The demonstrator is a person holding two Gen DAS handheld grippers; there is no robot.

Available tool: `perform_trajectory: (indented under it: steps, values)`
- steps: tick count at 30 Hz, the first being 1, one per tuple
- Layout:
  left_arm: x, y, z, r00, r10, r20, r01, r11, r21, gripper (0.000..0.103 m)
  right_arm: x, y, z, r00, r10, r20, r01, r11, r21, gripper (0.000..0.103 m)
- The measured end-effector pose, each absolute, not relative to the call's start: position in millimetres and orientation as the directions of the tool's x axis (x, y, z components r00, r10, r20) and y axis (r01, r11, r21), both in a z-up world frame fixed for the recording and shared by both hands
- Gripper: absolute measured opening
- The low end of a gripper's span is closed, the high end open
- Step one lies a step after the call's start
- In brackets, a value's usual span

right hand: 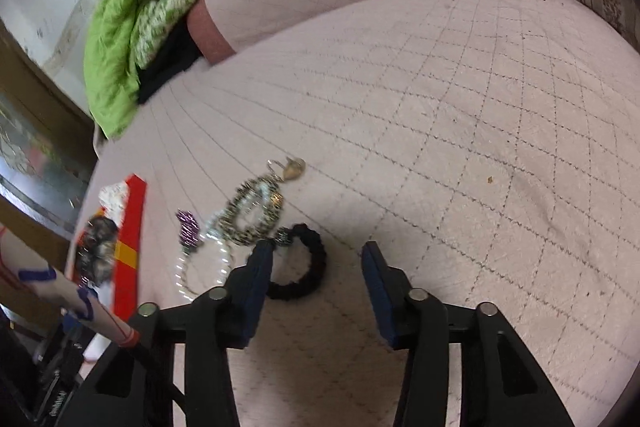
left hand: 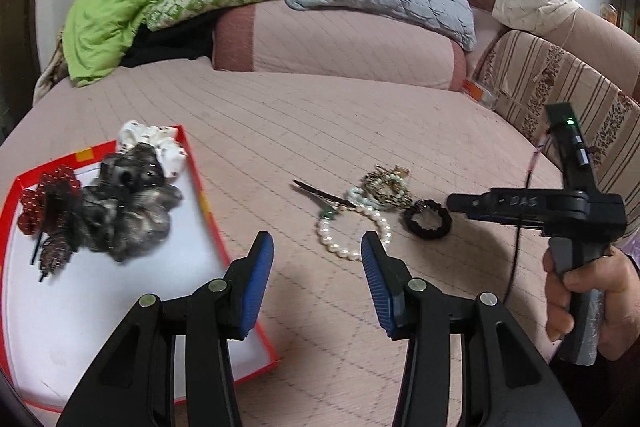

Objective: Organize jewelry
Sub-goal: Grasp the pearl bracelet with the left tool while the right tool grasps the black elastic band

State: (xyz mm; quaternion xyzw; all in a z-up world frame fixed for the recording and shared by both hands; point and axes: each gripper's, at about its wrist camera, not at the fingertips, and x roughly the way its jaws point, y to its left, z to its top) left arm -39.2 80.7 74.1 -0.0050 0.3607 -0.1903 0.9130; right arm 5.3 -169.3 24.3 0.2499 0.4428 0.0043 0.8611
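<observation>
Several scrunchies (left hand: 128, 203) lie in red tray (left hand: 208, 203); pearl bracelet (left hand: 352, 231), black hair tie (left hand: 427, 219) remain at 3 o'clock; left gripper (left hand: 317, 251) and right gripper (right hand: 317, 259) part-open, empty.

A white pearl bracelet (left hand: 352, 231), black braided hair tie (left hand: 427, 219) and gold-black beaded loop (left hand: 386, 189) lie clustered mid-frame; the red-rimmed white tray (left hand: 208, 203) at left holds scrunchies (left hand: 128, 203).

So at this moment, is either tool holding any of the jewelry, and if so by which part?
Nothing is held. Both the left tool and the right tool are open and empty above the bedspread; the pearl bracelet and black hair tie lie untouched.
</observation>
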Motion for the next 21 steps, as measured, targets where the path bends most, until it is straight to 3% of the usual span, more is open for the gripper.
perform_trajectory:
  steps: [4,7,11,14,21]
  values:
    - [-31.5,73.0,69.1,0.641,-0.355,-0.680,0.344,0.925,-0.159,0.044,19.8,-155.2,14.9,0.573,0.208,-0.793,0.175,0.914,0.366,0.036]
    - [-21.3,69.5,65.3,0.617,-0.345,-0.707,0.319,0.931,-0.176,0.044,29.6,-135.9,11.8,0.553,0.102,-0.827,0.120,0.972,0.200,0.028]
    - [-7.6,61.0,59.4,0.581,-0.329,-0.744,0.279,0.940,-0.198,0.044,27.4,-139.2,14.4,0.542,0.043,-0.839,0.119,0.985,0.128,0.009]
    - [0.2,50.4,54.1,0.564,-0.320,-0.761,0.258,0.944,-0.206,0.044,20.2,-154.0,18.7,0.563,-0.006,-0.827,0.161,0.982,0.102,0.009]
    - [16.3,23.0,34.4,0.541,-0.254,-0.801,0.208,0.964,-0.165,0.044,4.7,-180.8,18.4,0.572,0.109,-0.813,0.177,0.952,0.252,0.009]
